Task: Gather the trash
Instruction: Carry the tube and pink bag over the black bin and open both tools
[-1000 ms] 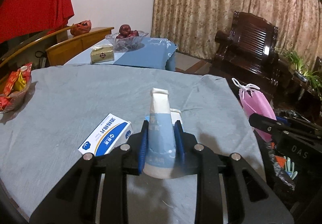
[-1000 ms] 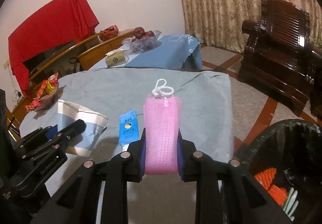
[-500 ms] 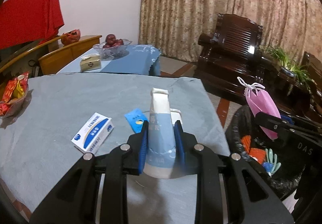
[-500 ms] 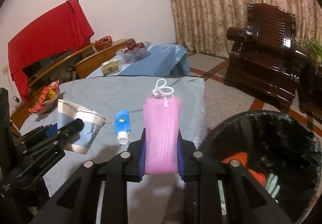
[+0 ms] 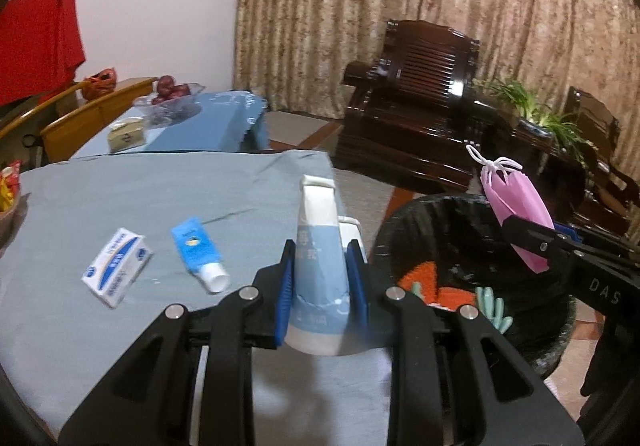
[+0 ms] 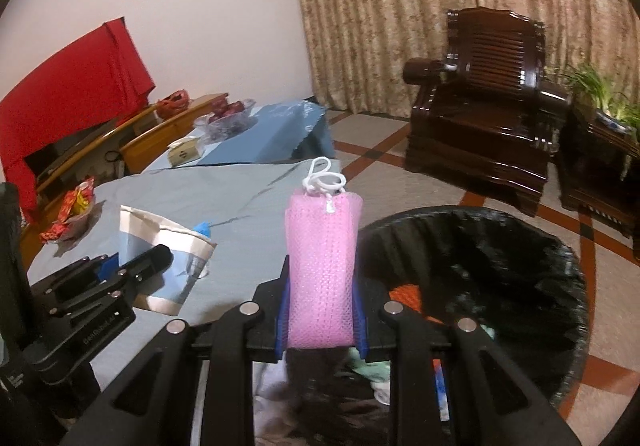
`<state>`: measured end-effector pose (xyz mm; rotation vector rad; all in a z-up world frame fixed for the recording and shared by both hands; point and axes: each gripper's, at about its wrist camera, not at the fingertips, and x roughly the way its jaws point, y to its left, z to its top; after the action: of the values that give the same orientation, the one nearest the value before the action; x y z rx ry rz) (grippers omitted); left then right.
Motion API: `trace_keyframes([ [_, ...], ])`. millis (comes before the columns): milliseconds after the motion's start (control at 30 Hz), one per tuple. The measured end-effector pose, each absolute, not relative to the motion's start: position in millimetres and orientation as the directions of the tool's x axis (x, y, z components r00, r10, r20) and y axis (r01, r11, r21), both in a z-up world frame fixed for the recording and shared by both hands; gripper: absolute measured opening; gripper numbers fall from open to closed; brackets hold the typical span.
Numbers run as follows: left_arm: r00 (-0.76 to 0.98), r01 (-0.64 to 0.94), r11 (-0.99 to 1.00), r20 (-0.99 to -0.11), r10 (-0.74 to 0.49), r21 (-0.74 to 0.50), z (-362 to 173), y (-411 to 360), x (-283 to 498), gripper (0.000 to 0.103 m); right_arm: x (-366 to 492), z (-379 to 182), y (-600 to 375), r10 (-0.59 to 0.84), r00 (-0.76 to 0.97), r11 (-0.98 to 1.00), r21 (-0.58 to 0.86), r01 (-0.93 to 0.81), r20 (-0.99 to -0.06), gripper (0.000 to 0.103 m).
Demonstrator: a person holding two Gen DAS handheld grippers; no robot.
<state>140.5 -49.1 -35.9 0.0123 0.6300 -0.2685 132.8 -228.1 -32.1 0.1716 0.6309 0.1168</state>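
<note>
My left gripper [image 5: 321, 278] is shut on a squashed blue and white paper cup [image 5: 318, 258], held over the grey table's right edge; the cup also shows in the right wrist view [image 6: 168, 258]. My right gripper [image 6: 321, 294] is shut on a pink mesh pouch [image 6: 322, 266] with a white cord, held above the near rim of the black-lined trash bin [image 6: 552, 246]. The pouch [image 5: 516, 205] and the bin [image 5: 404, 230] also show in the left wrist view. On the table lie a blue tube [image 5: 197, 248] and a small white and blue box [image 5: 117, 266].
The bin holds orange and pale green trash [image 5: 448, 292]. A snack basket [image 6: 70, 215] sits at the table's far left. Behind it stand a blue-covered table with a fruit bowl [image 5: 170, 101] and a dark wooden armchair [image 6: 488, 93] on the tiled floor.
Both grippers have swung right with their loads. The bin has come closer and fills more of both views. The tube and box have slid left in the left wrist view.
</note>
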Motion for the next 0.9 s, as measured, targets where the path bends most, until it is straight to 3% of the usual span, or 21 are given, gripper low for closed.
trace_keyframes([
  [333,0.739,0.351,0.931,-0.582,-0.340,-0.098,-40.3,-103.1,152.0,0.025,117.1,-37.4,-285.0,0.054,0.806,0.982,0.177,0.064,-0.590,0.025],
  [900,0.687,0.455,0.888,-0.606,-0.401,-0.072,-62.1,-180.9,177.7,0.025,117.3,-65.5,-343.1,-0.037,0.773,0.972,0.155,0.174,-0.633,0.025],
])
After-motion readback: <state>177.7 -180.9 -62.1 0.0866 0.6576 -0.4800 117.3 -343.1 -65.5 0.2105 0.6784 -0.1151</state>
